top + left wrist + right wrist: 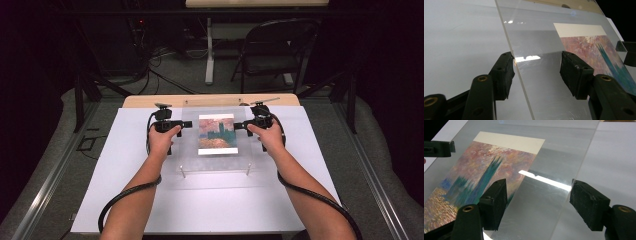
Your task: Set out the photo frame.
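The left claw (pixel 189 124) stands wide at the nine o'clock edge of the clear rectangular acrylic sheet (pixel 216 165), one jaw above the edge and one below, neither pressing. The sheet rests flat on short pegs at the middle of the white surface (pixel 125 190), its long axis running twelve to six, over a painted card of a blue tower (pixel 216 134). The right claw (pixel 239 125) gapes likewise at three o'clock.

Dark room w/ grey carpeted floor (pixel 165 75). Wooden table (pixel 150 100) bearing a white sheet (pixel 210 205) at centre. Behind: black folding chair (pixel 272 50), white table leg (pixel 209 50), cables (pixel 150 60) on floor. Black frame struts (pixel 79 100) at both sides; surroundings unlit.
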Demonstrator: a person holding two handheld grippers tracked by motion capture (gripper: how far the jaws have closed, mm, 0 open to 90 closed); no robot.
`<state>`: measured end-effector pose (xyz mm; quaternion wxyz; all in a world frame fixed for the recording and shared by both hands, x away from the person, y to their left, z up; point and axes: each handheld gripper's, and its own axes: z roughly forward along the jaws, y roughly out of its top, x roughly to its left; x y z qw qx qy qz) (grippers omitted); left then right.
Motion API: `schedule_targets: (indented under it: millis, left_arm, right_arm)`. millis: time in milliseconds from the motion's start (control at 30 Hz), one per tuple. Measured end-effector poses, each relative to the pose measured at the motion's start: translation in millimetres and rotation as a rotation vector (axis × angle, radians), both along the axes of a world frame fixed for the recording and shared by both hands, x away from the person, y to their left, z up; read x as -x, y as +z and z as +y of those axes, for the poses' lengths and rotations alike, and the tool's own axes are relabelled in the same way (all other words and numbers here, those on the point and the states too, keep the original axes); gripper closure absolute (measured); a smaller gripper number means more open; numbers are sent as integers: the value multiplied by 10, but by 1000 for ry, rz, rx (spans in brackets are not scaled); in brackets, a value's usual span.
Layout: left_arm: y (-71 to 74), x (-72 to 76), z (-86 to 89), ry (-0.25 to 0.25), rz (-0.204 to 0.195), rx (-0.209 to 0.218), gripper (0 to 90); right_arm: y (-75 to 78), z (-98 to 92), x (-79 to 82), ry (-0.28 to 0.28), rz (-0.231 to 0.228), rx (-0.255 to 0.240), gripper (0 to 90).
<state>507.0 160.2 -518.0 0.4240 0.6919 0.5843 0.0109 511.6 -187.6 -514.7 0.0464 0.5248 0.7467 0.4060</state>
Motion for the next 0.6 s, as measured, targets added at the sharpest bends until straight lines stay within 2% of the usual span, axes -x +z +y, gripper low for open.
schedule_targets:
  millis: [200,333,600]
  left_arm:
    - [90,42,29,-10,-12,4,485]
    - [149,75,46,-11,-34,5,501]
    - [278,180,79,-16,-65,14,541]
  right_arm:
    - [72,-20,49,9,-29,2,328]
    - [132,-14,93,20,-53,12,331]
    - [267,-2,198,42,-103,49,334]
